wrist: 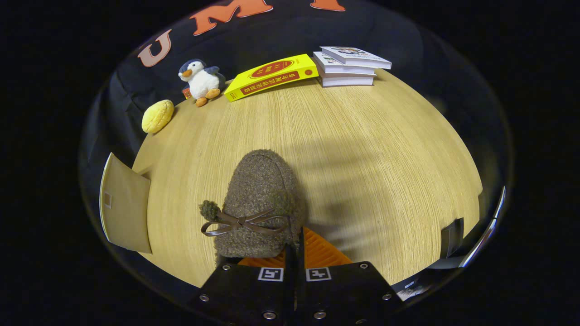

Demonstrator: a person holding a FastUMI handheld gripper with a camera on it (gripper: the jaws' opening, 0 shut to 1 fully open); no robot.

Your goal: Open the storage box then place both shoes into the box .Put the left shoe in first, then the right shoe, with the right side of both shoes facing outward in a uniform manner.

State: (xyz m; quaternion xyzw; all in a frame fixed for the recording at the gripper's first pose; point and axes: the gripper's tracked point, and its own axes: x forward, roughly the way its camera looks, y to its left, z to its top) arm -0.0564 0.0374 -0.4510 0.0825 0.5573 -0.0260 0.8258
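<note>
Left to right: the storage box, its beige flap showing, sits at the table's left edge. Along the far edge lie a yellow bun-shaped toy, a plush penguin, a yellow book and a stack of books. Near the front edge, the brown fuzzy shoe, bow-laced, hangs from the gripper, whose fingers are nearly together, pinching its rim. Step judged: carrying a shoe. Next: swing left to the box, right side outward.
</note>
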